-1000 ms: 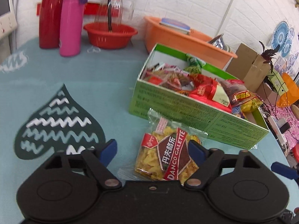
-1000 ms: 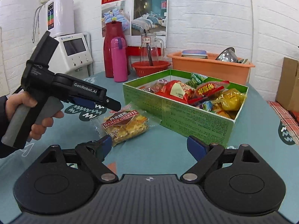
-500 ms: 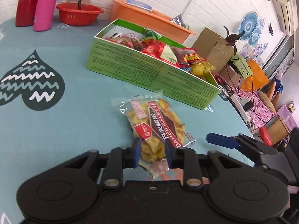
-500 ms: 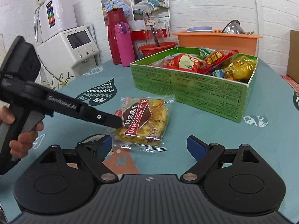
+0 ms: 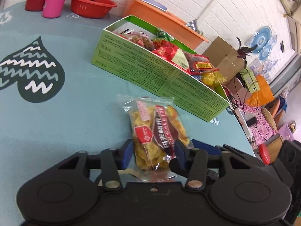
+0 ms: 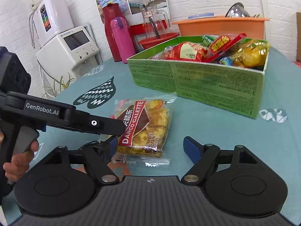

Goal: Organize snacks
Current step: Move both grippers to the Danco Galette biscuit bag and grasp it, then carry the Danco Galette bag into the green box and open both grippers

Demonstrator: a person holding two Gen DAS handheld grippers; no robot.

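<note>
We see bare table [image 6: 216,131] between green box [image 6: 197,81] and snack packet [image 6: 144,128], which lies flat beside it. Left gripper [image 5: 153,151], jaws just reopened slightly, pinches the packet's near end; right gripper [image 6: 150,146] gapes wide, empty.

A pink flask [image 6: 121,37] stands beside a red thermos [image 6: 111,24] near a red bowl [image 5: 92,4], an orange basin [image 6: 222,26] and a white countertop appliance [image 6: 69,50].
</note>
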